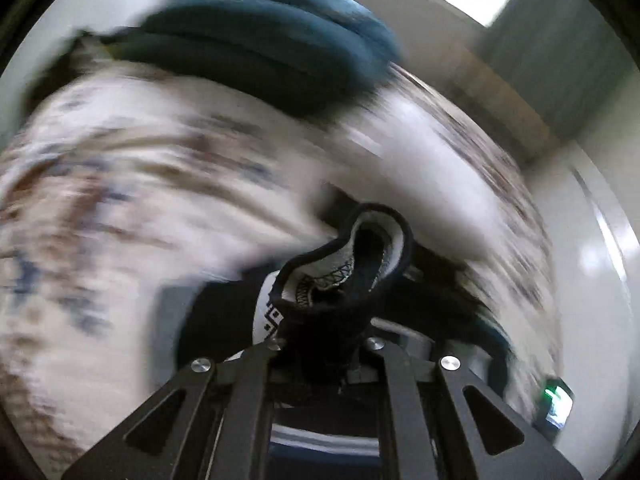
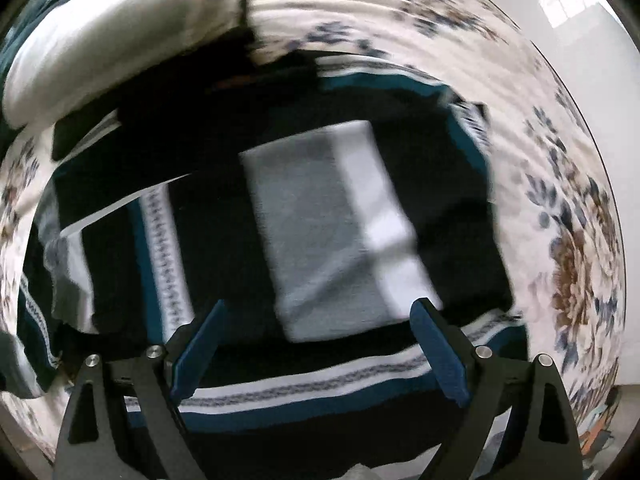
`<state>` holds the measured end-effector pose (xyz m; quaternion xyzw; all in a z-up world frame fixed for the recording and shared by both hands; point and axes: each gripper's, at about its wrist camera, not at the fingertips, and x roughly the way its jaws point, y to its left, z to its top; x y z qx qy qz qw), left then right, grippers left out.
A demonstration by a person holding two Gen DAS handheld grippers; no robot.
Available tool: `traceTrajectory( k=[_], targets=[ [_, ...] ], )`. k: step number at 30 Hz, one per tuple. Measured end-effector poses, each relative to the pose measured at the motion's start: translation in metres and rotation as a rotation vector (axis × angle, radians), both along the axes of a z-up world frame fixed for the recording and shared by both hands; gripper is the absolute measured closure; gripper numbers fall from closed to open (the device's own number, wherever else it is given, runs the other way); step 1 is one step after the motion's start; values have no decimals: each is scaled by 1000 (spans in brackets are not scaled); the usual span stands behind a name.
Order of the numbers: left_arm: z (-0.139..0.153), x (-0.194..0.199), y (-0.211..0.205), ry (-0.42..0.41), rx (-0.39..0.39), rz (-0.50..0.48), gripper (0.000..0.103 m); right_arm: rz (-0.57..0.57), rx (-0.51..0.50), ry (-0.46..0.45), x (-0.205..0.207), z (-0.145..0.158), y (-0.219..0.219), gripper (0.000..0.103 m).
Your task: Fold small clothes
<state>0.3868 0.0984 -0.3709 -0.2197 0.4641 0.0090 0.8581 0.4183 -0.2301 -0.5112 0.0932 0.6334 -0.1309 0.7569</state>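
In the left wrist view my left gripper is shut on a bunched edge of a black and white patterned garment, lifted in front of the camera. In the right wrist view my right gripper is open, its blue pads apart, hovering just above a dark striped garment with teal, white and patterned bands spread on the bed. A folded grey and white piece lies on top of it, between and beyond the fingers. Both views are motion blurred.
The floral bedsheet surrounds the clothes. A teal blanket or pillow lies at the far side of the bed. A white cloth lies at the upper left in the right wrist view. A white wall stands to the right.
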Motion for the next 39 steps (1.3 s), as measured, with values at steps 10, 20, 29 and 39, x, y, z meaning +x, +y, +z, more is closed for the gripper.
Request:
traceTrajectory(
  k=[10,20,29,39],
  targets=[
    [-35,19,-193,66,3,-248,68,-82,149,28,-15,-10,-106,9],
    [-40,-14,-62,105,221,41,1,-89,439,-56,4,11,-127,9],
    [-63,-52,27,221,334,232,1,146,559,42,77,-37,-23,76],
    [-79,-6,18,214,315,145,1,-45,412,-66,44,30,-117,101]
  ],
)
